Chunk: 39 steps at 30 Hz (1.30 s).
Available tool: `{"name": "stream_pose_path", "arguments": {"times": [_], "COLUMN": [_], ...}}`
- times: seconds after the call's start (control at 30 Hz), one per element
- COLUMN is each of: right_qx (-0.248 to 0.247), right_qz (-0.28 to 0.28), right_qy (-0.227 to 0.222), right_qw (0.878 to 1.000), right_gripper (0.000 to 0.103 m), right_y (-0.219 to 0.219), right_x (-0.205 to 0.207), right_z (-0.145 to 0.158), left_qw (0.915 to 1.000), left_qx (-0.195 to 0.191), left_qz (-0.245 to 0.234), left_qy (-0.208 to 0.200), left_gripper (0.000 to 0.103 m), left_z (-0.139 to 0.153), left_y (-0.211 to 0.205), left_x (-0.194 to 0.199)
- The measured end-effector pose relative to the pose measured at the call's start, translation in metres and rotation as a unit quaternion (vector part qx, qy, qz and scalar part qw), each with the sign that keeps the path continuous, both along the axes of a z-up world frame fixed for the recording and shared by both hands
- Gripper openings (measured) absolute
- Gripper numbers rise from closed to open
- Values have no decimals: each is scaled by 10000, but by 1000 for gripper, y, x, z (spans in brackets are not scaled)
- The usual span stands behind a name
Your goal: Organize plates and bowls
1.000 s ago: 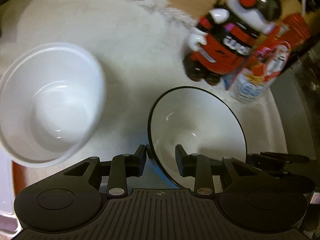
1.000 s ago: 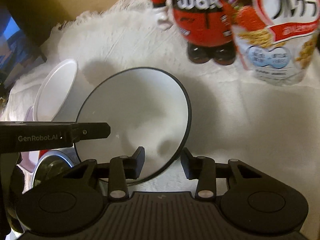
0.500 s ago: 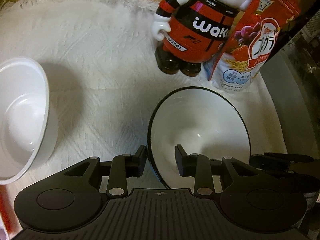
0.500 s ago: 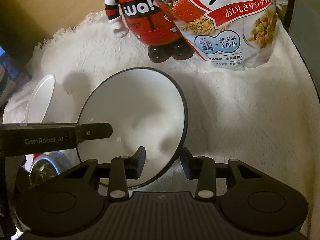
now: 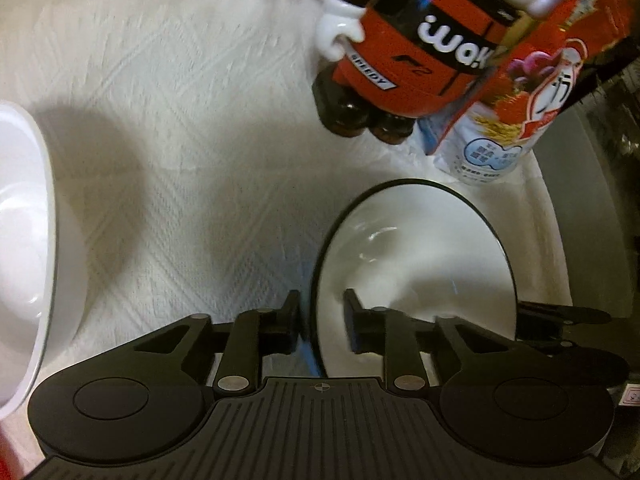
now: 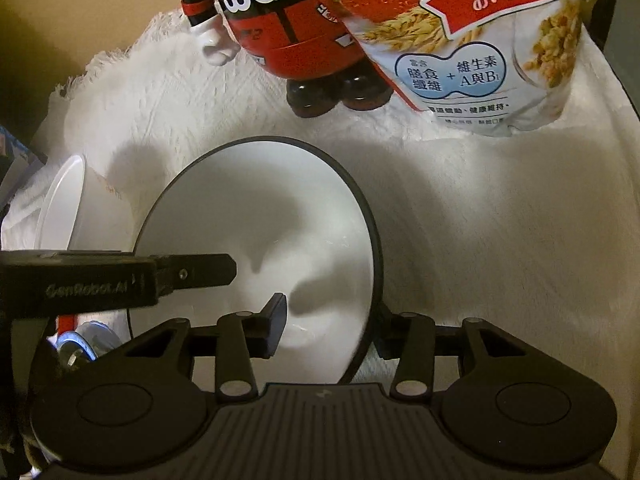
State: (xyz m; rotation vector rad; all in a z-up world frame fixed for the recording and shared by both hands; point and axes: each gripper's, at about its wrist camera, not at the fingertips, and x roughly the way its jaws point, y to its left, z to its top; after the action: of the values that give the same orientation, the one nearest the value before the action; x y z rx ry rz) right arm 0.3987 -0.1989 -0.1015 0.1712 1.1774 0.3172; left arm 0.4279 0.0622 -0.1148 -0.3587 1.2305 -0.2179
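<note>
A white bowl with a black rim (image 5: 420,264) hangs tilted over the white cloth (image 5: 180,120), between both grippers. My left gripper (image 5: 322,320) straddles its near rim, one finger outside and one inside. Its jaws are closing and pinch the wall. My right gripper (image 6: 330,324) straddles the opposite rim of this bowl (image 6: 248,208). Its jaws are opening, and the inner finger (image 6: 276,320) stands off the wall. A plain white bowl (image 5: 24,260) sits at the left edge of the left wrist view, seen side-on (image 6: 64,204) in the right wrist view.
A red and black robot figure (image 5: 420,60) stands at the back of the cloth beside a cereal bag (image 5: 520,112), both close behind the held bowl. A grey surface (image 5: 580,200) borders the cloth on the right. A metal object (image 6: 76,344) lies below the left gripper.
Both views have moved closer to the figure and bag, and the plain white bowl slid toward the left edge. The left jaws narrowed on the rim and the right jaws widened.
</note>
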Motion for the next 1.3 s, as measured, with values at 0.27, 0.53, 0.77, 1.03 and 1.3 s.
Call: {"name": "stream_pose_path", "arguments": {"times": [0.27,0.53,0.77,1.03,1.3], "right_qx": [-3,-22,-19,-24,59], "right_qz": [101,53,-31,-107,-53], "right_qy": [6,24,24,-161,-584], "right_qw": [9999,10000,10000,9998,9983], "right_gripper": [49,53,53,52,52], "right_y": [2,5,5,5,4], "right_x": [3,4,4,-2,-20], "right_z": [-1,-1,-2,12,46], "left_qw": [9994,9987,9992,9999,9991], "left_qx": [136,158,4,110,224], "left_qz": [-242,-1,-78,-54,-29], "left_qy": [210,488,396,29,-351], "left_gripper": [20,20,20,21,21], "left_z": [-6,-6,-2,23,59], "left_y": [-11,-11,-8,-10,-13], "left_x": [3,7,0,-7,-24]}}
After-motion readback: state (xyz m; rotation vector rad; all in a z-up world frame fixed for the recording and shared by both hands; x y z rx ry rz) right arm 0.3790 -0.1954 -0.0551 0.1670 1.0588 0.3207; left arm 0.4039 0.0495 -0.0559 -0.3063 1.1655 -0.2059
